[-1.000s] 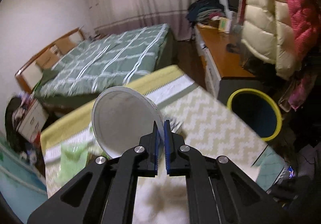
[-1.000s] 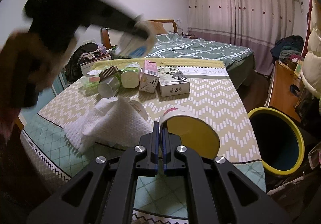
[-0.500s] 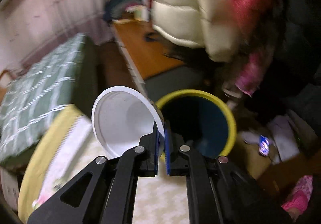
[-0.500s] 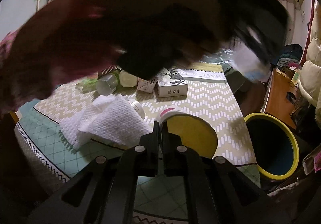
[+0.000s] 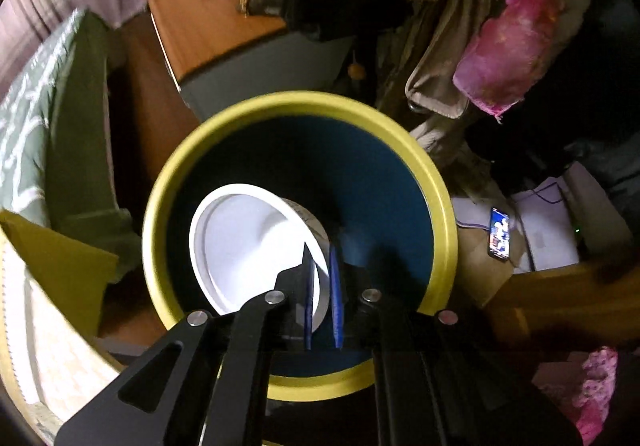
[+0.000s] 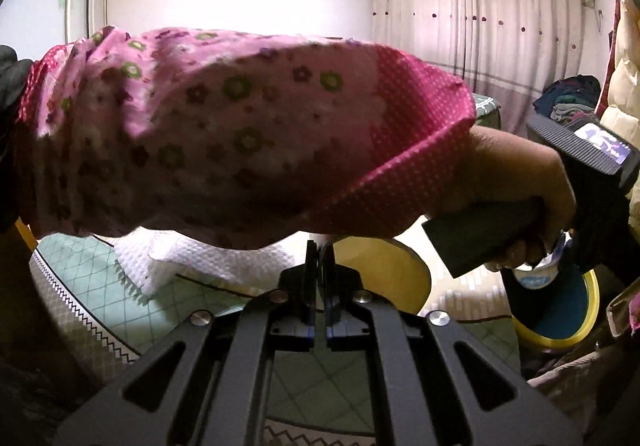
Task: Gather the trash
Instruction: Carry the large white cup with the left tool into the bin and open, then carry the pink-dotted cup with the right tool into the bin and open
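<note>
Left wrist view: left gripper (image 5: 321,286) points steeply down over the round bin (image 5: 438,206), which has a matte yellow rim and dark blue inner wall. The white paper cup (image 5: 248,242), smooth inside and printed outside, hangs over the bin mouth, its rim wall between the blue pads; jaws have just been easing apart, with a slight gap at the wall. A second ago the cup was above the zigzag tablecloth with the bin well apart. Right wrist view: right gripper (image 6: 319,266) is clenched on nothing above the yellow disc (image 6: 404,278), unmoved. A pink floral sleeve (image 6: 224,134) now crosses the frame.
</note>
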`<control>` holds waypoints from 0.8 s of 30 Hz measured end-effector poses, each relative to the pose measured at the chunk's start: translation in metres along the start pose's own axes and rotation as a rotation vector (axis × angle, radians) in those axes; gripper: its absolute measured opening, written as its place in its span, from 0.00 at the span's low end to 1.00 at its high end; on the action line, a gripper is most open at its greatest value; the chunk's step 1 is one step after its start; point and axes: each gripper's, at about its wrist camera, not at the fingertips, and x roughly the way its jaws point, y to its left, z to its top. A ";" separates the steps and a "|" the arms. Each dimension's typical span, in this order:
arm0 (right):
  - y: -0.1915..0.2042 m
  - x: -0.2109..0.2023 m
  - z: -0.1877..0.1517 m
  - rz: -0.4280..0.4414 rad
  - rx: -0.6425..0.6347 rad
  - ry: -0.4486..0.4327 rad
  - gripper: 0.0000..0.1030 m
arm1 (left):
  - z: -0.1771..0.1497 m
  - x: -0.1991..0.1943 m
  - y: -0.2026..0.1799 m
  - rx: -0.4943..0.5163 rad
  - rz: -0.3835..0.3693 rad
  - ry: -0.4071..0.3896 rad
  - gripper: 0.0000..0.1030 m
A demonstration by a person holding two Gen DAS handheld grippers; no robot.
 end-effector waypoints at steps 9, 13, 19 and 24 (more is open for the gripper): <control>0.006 -0.001 -0.001 0.010 -0.007 0.001 0.03 | -0.005 -0.023 0.015 -0.035 -0.011 -0.089 0.74; 0.008 -0.003 -0.002 0.010 -0.006 0.000 0.03 | -0.009 -0.049 0.020 -0.047 -0.005 -0.137 0.75; 0.005 -0.010 -0.001 0.030 0.032 -0.018 0.03 | -0.047 -0.146 0.048 -0.145 0.073 -0.344 0.86; -0.002 -0.022 0.003 0.042 0.061 -0.039 0.03 | -0.133 -0.244 0.074 -0.310 0.234 -0.578 0.90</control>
